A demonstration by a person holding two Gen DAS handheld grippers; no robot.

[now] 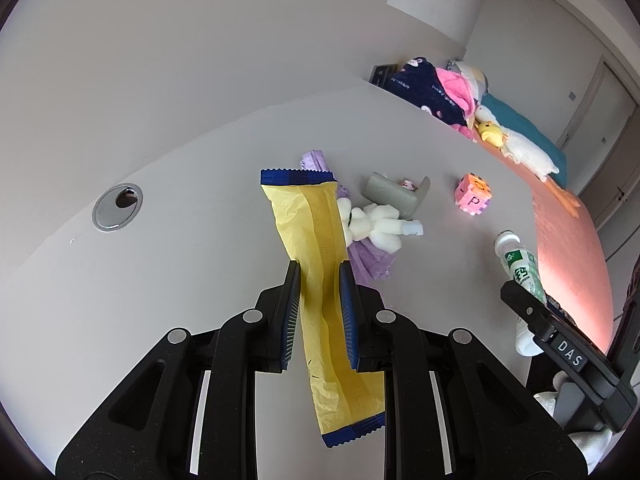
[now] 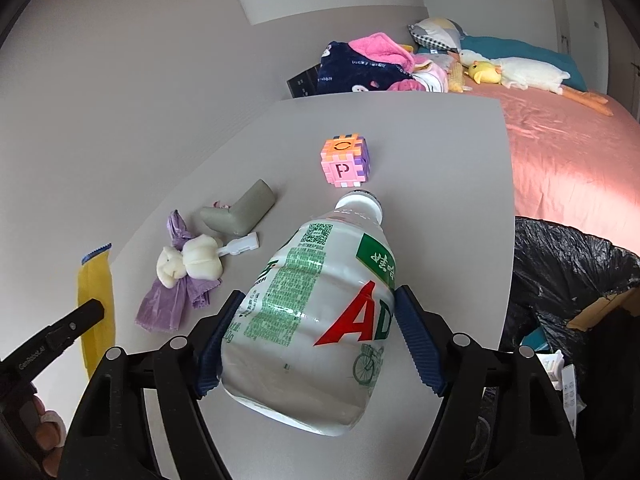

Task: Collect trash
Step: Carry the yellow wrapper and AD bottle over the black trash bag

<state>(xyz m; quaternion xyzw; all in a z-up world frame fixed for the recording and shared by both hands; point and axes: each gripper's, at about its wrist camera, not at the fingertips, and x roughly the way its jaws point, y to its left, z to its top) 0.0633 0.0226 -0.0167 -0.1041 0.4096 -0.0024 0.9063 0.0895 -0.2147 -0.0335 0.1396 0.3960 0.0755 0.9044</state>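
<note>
Pinching a yellow, blue-ended snack wrapper [image 1: 320, 248], left claw [image 1: 319, 312]; right claw [image 2: 316, 336] grips a white plastic bottle [image 2: 316, 312] near the grey desk's [image 2: 448, 152] edge beside the black-lined bin [image 2: 568, 276].

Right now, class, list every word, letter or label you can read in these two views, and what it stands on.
"DAS": tag on right gripper.
"GenRobot.AI": left gripper.
"AD": red letters on plastic bottle; its green print and QR code are too small.
"P" and "O": foam cube.
"lucky rabbit": navy blanket.
</note>
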